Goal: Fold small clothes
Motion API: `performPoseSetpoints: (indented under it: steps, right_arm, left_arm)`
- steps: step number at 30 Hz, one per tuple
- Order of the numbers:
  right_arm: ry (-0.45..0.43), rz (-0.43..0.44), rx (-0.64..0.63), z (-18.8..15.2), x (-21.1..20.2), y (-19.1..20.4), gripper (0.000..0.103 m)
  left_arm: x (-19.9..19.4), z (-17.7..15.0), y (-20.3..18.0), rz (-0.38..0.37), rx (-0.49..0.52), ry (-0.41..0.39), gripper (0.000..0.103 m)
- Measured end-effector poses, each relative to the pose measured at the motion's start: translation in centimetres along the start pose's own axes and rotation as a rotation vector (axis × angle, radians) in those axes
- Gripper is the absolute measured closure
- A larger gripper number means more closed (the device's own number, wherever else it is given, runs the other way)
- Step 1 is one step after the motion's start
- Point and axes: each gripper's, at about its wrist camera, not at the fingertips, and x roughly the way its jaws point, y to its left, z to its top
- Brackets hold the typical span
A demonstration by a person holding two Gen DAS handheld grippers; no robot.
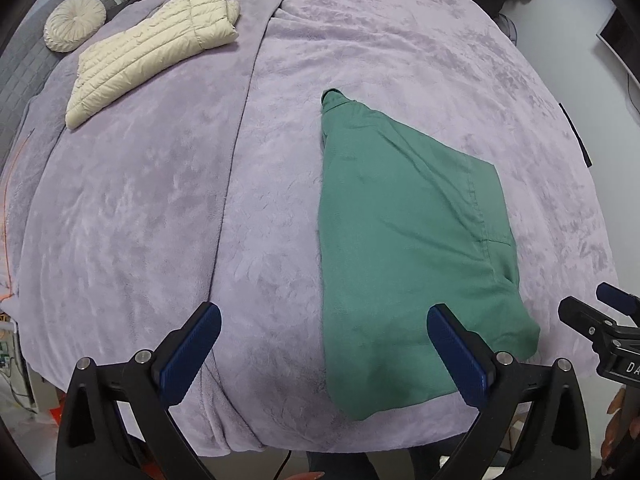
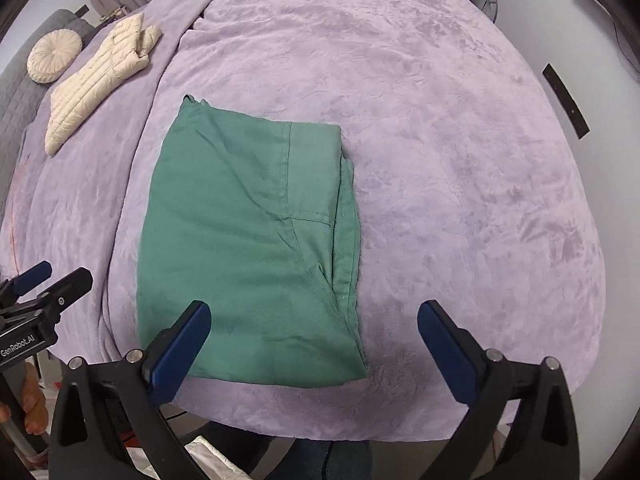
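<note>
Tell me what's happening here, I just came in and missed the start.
A person holding two grippers is folding clothes on a bed with a purple blanket. A green garment lies partly folded near the edge. The left gripper and the right gripper hover open above it, holding nothing. A cream puffer jacket lies farther back.

The folded garment [image 2: 248,248] is plain green with stitching of the same colour. The blanket [image 2: 440,160] is pale lilac. The quilted jacket [image 1: 148,52] and the round pleated cushion [image 1: 74,22] are cream. Dark blue pads are seen on the black left gripper [image 1: 324,348] and on the black right gripper [image 2: 314,344].
</note>
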Motion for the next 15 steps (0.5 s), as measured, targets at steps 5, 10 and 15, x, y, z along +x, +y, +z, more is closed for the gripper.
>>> performPoseSetpoints:
  steps: [5,10,15]
  right_arm:
    - [0.002,-0.002,0.028,0.05,-0.42,-0.15,0.0]
    - [-0.005,-0.005,0.032,0.15,-0.69,-0.09,0.0]
    - [-0.005,-0.007,0.034,0.24,-0.73,0.04,0.0]
  left_arm:
    - [-0.27,-0.01,-0.22,0.023,-0.001,0.002,0.0]
    - [-0.32,0.03,-0.34,0.031,0.005,0.008,0.0]
    - [-0.33,-0.07,-0.58,0.035,0.005,0.008,0.0]
